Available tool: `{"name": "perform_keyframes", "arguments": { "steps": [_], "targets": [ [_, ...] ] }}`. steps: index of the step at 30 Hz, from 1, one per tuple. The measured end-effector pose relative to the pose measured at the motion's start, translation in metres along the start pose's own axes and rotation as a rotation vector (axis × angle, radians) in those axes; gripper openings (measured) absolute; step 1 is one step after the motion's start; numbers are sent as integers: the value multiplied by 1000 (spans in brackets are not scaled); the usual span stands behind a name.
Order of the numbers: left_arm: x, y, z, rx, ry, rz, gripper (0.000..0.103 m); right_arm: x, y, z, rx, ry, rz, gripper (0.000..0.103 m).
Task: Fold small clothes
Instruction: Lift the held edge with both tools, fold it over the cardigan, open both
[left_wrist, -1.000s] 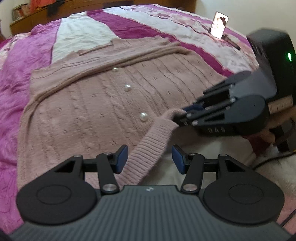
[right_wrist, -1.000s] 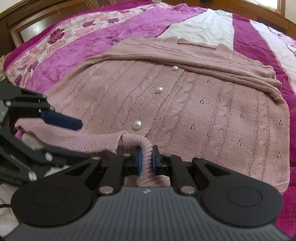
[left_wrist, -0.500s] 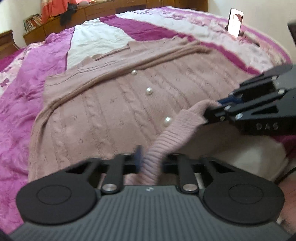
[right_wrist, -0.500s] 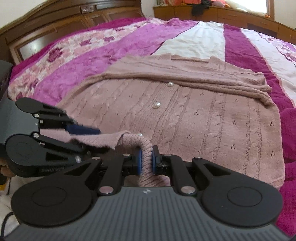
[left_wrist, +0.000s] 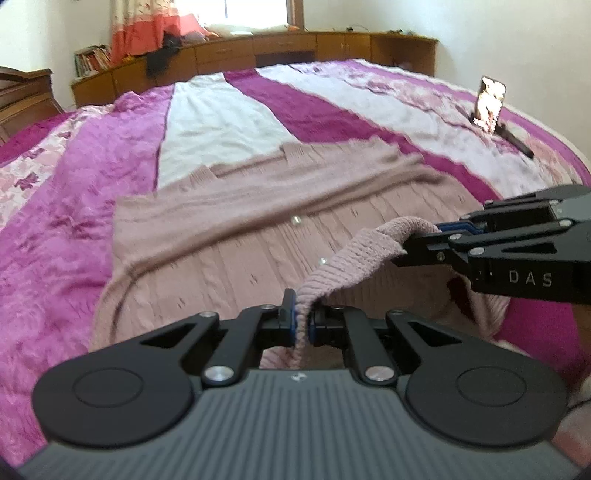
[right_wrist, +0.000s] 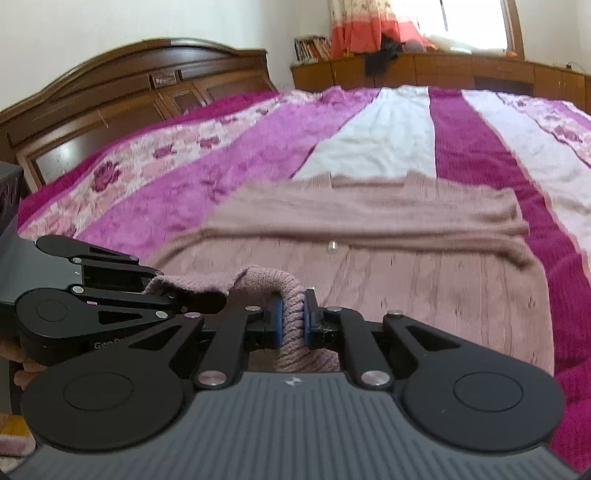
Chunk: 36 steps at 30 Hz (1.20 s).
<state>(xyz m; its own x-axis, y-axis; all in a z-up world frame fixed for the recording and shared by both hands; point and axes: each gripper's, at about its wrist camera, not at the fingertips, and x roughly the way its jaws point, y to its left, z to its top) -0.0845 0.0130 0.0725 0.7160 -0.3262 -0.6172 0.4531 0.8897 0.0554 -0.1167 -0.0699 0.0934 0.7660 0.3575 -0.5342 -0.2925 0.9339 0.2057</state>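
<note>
Daylight is pouring in from the window (left_wrist: 236, 14) at the far wall, blowing out the glass and leaving the room bright with only soft shadows. Motion blur is smearing the bedspread (right_wrist: 258, 147) and knit texture, while fisheye distortion is bowing the edges of both views.

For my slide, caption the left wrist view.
Both tools, left and right, pinch a pink cardigan's ribbed hem above the striped bedspread.
</note>
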Motion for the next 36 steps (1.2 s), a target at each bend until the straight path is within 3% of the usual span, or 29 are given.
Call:
{"name": "perform_keyframes", "arguments": {
  "steps": [17, 29, 36],
  "targets": [
    [7, 21, 61, -46, -131, 43, 7, 15, -6, 65, 23, -163, -17, 10],
    [15, 33, 104, -24, -235, 94, 7, 32, -17, 114, 25, -261, -24, 10],
    [50, 50, 135, -14, -273, 110, 7, 67, -27, 156, -34, -285, -65, 10]
  ]
}}
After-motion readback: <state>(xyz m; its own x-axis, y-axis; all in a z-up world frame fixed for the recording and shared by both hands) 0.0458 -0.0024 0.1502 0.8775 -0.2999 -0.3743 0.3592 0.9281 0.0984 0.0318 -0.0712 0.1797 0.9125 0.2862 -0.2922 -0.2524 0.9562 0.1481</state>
